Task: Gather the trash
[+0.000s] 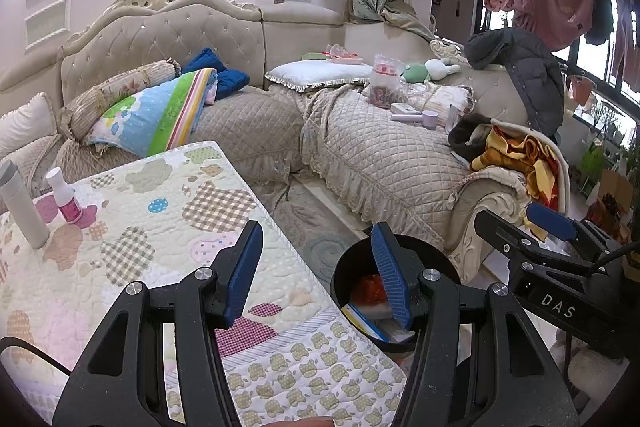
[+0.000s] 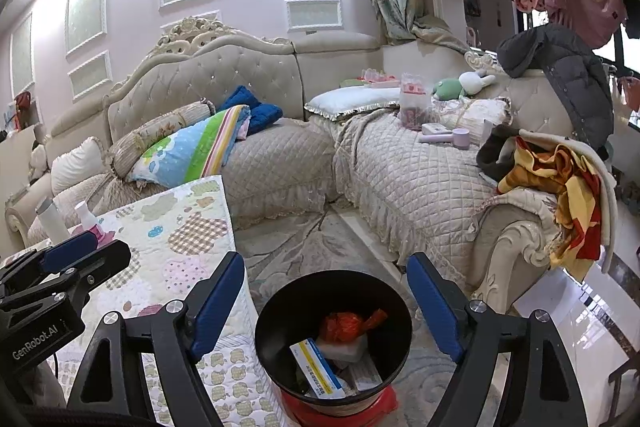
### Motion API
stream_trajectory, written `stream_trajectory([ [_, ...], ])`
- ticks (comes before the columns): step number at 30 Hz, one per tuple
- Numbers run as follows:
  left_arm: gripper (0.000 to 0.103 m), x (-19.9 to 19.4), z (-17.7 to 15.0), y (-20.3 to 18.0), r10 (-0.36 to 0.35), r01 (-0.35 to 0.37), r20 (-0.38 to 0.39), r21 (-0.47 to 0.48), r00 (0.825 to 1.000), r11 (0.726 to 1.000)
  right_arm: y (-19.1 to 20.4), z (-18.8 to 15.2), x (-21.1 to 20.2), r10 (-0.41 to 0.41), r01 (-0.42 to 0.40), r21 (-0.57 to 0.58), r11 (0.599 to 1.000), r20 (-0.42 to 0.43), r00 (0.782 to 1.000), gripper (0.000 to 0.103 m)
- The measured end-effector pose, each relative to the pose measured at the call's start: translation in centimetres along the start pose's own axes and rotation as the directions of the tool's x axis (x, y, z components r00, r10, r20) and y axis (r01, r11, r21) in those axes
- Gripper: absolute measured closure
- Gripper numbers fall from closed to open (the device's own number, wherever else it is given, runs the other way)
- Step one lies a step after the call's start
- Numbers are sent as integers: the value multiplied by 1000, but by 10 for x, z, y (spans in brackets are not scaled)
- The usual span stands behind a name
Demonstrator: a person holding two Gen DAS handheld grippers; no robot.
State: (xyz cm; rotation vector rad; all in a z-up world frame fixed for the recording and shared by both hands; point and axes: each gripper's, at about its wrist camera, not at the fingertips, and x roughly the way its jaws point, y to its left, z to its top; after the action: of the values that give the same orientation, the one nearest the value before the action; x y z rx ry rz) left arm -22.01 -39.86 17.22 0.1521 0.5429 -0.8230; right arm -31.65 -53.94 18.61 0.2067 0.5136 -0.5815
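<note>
Beside the quilted table (image 2: 192, 227), only the right view bares the bin's (image 2: 276, 311) trash (image 2: 348, 323).

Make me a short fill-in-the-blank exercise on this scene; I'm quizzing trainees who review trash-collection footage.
1. The black trash bin stands on the ____, beside the quilt-covered table.
2. The crumpled wrapper lying in the bin is ____ in colour.
3. The right gripper is ____ and holds nothing.
4. The left gripper hovers over the table's edge, its jaws ____.

Missing words: floor; orange-red; open; open
</note>
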Motion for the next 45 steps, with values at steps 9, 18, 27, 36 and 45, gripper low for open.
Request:
stream_trajectory([
  [9,48,5,1,-1,-2,2,-8,-4,1000,1000,0,1,5,2,-2,-3,1000,-13,1000,21],
  [18,48,6,1,-5,-13,13,-12,3,1000,1000,0,2,6,1,-1,-4,1000,-14,1000,21],
  [27,48,6,1,-6,-11,11,-12,3,1000,1000,-3,2,7,2,-2,-5,1000,-18,1000,21],
  [36,48,8,0,-6,-12,12,-16,1,1000,1000,-3,2,8,2,-2,-7,1000,-23,1000,21],
  [45,48,12,-4,-8,-17,18,-23,5,1000,1000,-2,0,11,-2,1,-11,1000,-35,999,21],
])
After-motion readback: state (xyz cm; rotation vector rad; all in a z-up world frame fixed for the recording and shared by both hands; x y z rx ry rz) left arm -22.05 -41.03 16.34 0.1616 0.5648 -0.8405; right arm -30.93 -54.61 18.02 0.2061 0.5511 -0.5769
